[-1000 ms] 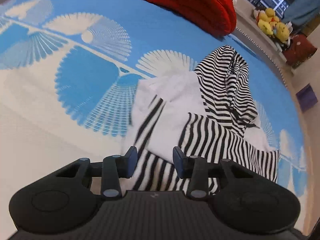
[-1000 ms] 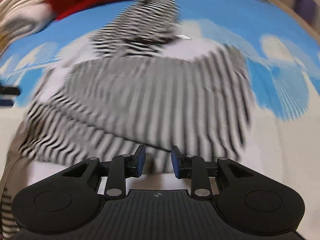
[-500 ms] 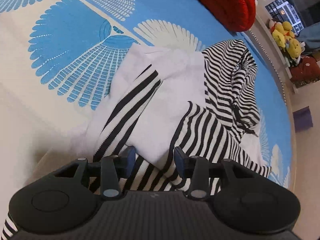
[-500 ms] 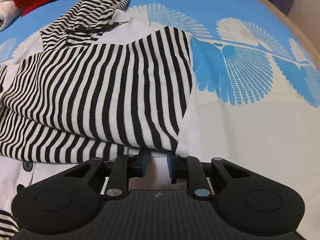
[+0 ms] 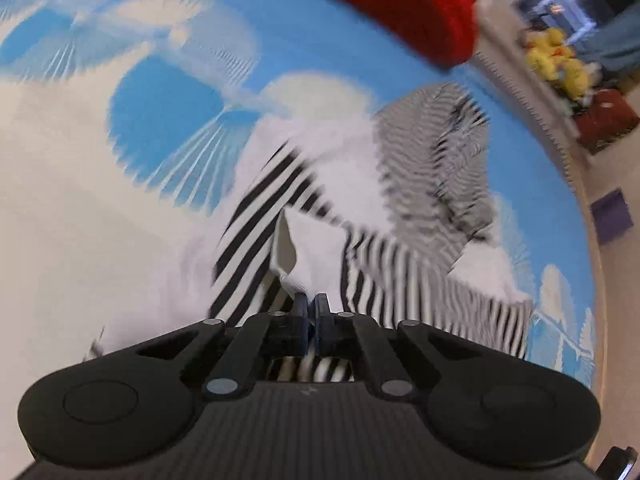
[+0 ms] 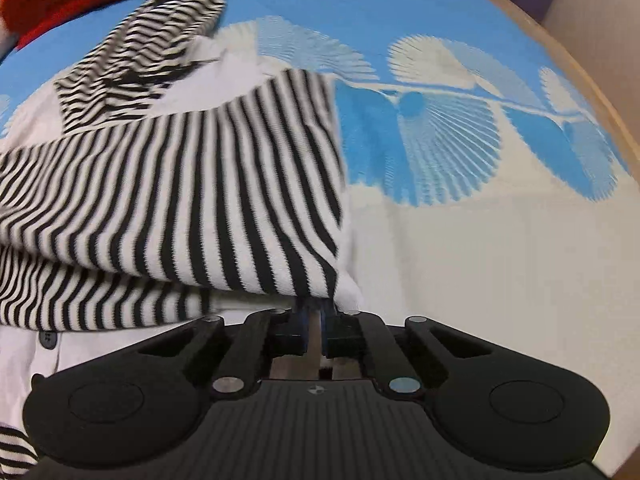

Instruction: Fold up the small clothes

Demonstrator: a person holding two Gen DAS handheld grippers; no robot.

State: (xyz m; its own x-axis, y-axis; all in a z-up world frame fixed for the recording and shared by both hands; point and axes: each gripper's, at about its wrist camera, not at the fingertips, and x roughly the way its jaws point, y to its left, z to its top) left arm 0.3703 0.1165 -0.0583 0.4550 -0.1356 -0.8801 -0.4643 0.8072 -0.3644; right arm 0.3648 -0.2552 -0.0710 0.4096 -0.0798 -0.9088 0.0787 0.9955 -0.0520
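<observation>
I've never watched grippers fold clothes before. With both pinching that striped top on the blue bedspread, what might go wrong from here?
The left gripper and right gripper each pinch only a thin edge of the striped top, so the fabric may slip out once lifted. The loose striped hood may drag and bunch. Uneven pulling could skew the fold.

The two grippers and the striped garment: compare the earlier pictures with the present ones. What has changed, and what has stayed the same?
Both grippers were open over the garment; their jaws have just been closing. The left gripper now pinches the white edge of the striped garment and the right gripper pinches its lower right corner. The cloth at the left grip now stands up off the bed. Unchanged: the garment's spread on the blue patterned bedspread and the red blanket beyond.
</observation>
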